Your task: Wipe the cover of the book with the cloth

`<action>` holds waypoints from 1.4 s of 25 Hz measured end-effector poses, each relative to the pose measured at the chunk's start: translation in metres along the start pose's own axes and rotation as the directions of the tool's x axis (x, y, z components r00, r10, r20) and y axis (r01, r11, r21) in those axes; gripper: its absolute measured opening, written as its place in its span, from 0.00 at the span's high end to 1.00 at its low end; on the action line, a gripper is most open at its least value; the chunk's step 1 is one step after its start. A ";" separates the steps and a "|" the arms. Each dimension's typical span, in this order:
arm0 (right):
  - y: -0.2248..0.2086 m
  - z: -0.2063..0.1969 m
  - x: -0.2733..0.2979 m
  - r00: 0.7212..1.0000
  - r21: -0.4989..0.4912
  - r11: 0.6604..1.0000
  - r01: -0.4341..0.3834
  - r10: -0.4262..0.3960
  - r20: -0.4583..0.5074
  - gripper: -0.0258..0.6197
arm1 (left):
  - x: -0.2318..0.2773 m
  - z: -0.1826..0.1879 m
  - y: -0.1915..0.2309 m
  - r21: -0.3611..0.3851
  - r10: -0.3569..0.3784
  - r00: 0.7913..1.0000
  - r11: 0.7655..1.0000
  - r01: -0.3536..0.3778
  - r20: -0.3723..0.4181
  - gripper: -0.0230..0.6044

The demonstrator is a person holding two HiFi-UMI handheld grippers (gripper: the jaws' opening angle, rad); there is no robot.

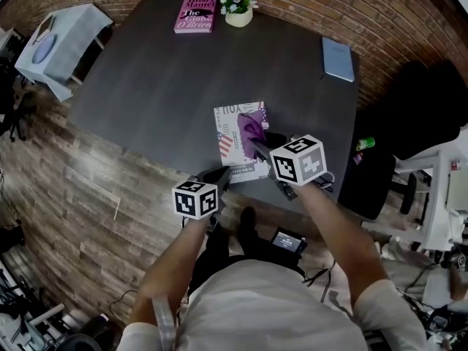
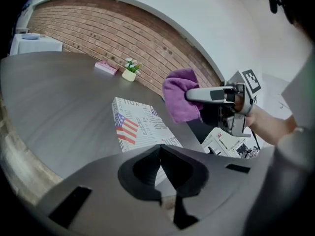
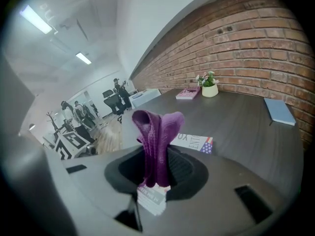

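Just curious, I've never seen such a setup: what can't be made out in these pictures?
- Head view: the purple woven cloth in the right claw hides part of the cover of the white flag-printed book.
- Right gripper view: cloth and claw body hide most of that book.
- Head view: the pale blue book is too small to read.

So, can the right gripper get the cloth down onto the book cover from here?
Probably yes: the right gripper holds the purple cloth right over the book, nothing lies on it, and the left gripper sits at the near edge.
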State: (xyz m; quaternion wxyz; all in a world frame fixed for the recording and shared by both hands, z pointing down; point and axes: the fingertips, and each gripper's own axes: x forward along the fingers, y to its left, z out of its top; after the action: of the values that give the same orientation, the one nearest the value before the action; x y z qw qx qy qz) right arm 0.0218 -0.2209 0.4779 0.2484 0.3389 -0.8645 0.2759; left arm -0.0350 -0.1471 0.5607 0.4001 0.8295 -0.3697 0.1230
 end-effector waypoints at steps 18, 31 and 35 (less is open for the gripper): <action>-0.003 -0.001 0.115 0.985 0.114 0.990 -0.084 0.100 -0.140 0.81 | 0.021 -0.031 0.017 -0.023 0.026 0.991 0.999 -0.029 -0.129 0.96; -0.035 -0.018 0.147 0.975 0.178 0.984 -0.025 0.063 -0.211 0.81 | 0.020 -0.029 0.018 -0.044 0.053 0.993 0.997 -0.058 -0.108 0.96; -0.043 -0.020 0.141 0.976 0.171 0.985 -0.009 0.046 -0.212 0.81 | 0.019 -0.029 0.019 -0.057 0.059 0.993 0.996 -0.065 -0.099 0.96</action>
State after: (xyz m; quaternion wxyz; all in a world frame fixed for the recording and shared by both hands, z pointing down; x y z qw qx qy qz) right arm -0.0334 -0.2985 0.5929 0.3070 0.3147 -0.8106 0.3868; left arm -0.0330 -0.1430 0.5998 0.4386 0.7981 -0.3789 0.1644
